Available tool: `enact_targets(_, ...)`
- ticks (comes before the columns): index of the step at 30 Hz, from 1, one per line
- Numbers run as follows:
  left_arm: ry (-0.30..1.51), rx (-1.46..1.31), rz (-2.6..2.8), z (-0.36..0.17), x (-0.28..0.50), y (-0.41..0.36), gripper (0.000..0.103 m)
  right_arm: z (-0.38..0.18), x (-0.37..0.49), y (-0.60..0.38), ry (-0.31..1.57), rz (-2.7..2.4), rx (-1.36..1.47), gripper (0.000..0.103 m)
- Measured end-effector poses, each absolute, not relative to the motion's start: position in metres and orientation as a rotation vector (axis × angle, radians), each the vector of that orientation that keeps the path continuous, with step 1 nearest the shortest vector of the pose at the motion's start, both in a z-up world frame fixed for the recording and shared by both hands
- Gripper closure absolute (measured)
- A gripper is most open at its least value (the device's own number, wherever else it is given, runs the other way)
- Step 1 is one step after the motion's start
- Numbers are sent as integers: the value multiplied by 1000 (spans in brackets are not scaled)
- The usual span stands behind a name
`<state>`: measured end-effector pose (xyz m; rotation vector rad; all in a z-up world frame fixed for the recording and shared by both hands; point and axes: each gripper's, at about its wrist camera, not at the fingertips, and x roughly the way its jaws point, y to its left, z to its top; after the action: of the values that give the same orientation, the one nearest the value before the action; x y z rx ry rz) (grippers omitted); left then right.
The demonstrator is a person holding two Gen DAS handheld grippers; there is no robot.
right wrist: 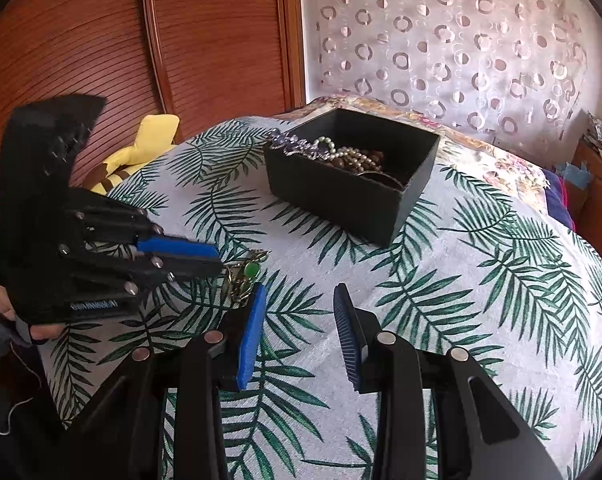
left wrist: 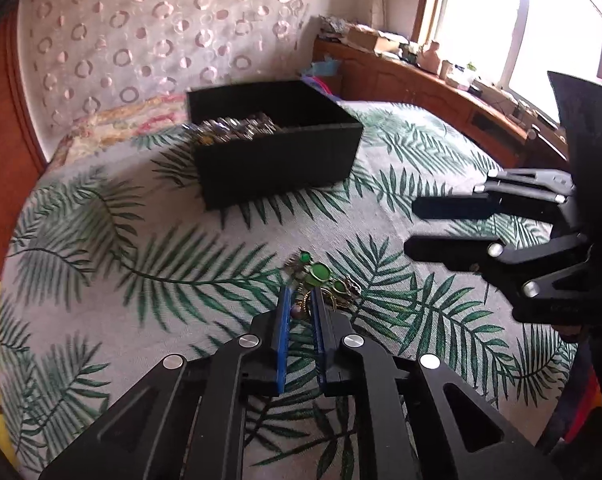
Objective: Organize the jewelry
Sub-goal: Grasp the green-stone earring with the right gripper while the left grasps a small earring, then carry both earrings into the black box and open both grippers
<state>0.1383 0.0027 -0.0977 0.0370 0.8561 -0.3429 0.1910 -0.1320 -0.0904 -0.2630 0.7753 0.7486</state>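
A necklace with green stones and gold-toned chain (left wrist: 315,276) lies on the palm-leaf bedspread. My left gripper (left wrist: 301,300) has its blue-padded fingers closed narrowly on the near end of it. In the right wrist view the necklace (right wrist: 247,274) sits at the left gripper's tips (right wrist: 217,258). My right gripper (right wrist: 299,300) is open and empty, just right of the necklace; it also shows in the left wrist view (left wrist: 411,226). A black open box (left wrist: 275,140) holding several pearl and bead pieces (right wrist: 341,156) stands farther back on the bed.
The bedspread (right wrist: 441,300) covers the bed. A yellow soft toy (right wrist: 141,148) lies at the bed's left edge by a wooden wardrobe (right wrist: 141,40). A patterned curtain (left wrist: 161,32) hangs behind; a cluttered wooden cabinet (left wrist: 441,76) runs under the window.
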Motion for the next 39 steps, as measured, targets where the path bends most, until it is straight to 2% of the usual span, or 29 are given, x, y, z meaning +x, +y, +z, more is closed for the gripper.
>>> enact_targets(14,800,-31,-292,-81,120,36,94,-106,201,-86,834,805,-295,65)
enact_targets(17,799,-40,-286,-82,119,41,94,-109,210,-82,853,792,-280,76)
enact_targets(28,794,-41,-279,-83,117,44,94,-114,207,-62,856,736,-406,81)
enact_targets(29,793,-42,-280,-83,116,45,94,-113,207,-61,863,737,-413,90)
enact_targets(39,769,-42,-278,-73,118,43,94,-98,200,-73,811,755,-394,90)
